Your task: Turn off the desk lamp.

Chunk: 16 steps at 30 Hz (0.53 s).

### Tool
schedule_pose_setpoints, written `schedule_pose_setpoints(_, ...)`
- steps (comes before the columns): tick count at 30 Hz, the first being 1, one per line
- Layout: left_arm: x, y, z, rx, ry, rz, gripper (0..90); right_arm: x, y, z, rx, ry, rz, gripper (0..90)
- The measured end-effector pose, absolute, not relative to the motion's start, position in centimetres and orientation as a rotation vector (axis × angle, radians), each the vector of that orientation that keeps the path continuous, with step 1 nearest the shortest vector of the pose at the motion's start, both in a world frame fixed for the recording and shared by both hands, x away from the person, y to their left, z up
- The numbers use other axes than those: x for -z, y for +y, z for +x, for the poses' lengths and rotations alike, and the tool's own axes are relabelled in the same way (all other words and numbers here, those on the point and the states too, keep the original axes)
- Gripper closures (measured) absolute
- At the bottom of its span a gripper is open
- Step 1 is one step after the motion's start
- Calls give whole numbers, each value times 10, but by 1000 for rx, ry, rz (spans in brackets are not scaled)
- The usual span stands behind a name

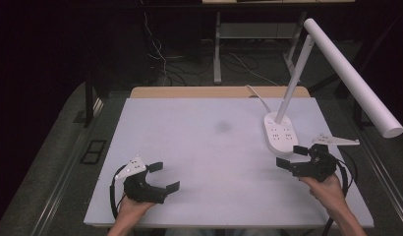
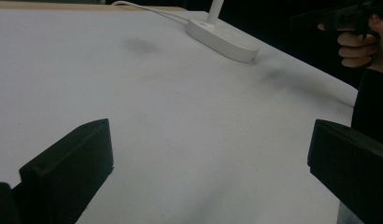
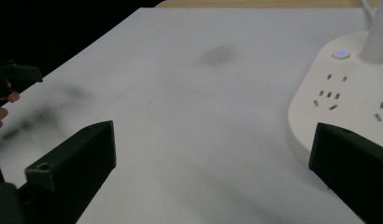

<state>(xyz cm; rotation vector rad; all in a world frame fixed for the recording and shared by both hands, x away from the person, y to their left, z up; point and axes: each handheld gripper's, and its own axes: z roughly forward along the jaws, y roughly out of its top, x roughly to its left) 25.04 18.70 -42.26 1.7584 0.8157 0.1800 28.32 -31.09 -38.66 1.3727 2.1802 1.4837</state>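
In the high view my left gripper [image 1: 164,177] rests near the table's front left, held in a hand, jaws wide apart with nothing between them. My right gripper [image 1: 291,156] is at the front right, just in front of the white lamp base [image 1: 279,133], and is also open and empty. In the left gripper view my own jaws [image 2: 210,163] frame bare white table, with the other gripper [image 2: 339,16] and its hand at the top right. The right gripper view has my jaws [image 3: 213,163] spread, the right one beside the lamp base [image 3: 348,98], which carries sockets and a small blue-lit button.
A white sheet [image 1: 204,147] covers the tabletop, with a faint dark smudge [image 1: 223,126] near the middle. The lamp's long white tube head [image 1: 354,76] slants over the right edge. Its cord [image 1: 256,96] runs off the back. Cables lie on the dark floor behind.
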Motion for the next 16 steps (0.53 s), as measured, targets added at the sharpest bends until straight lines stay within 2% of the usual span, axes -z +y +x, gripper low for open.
schedule_pose_setpoints(16, 423, 187, 251, -175, 822, 1757, 0, 418, -293, 246, -1474, 2230, 1312, 7)
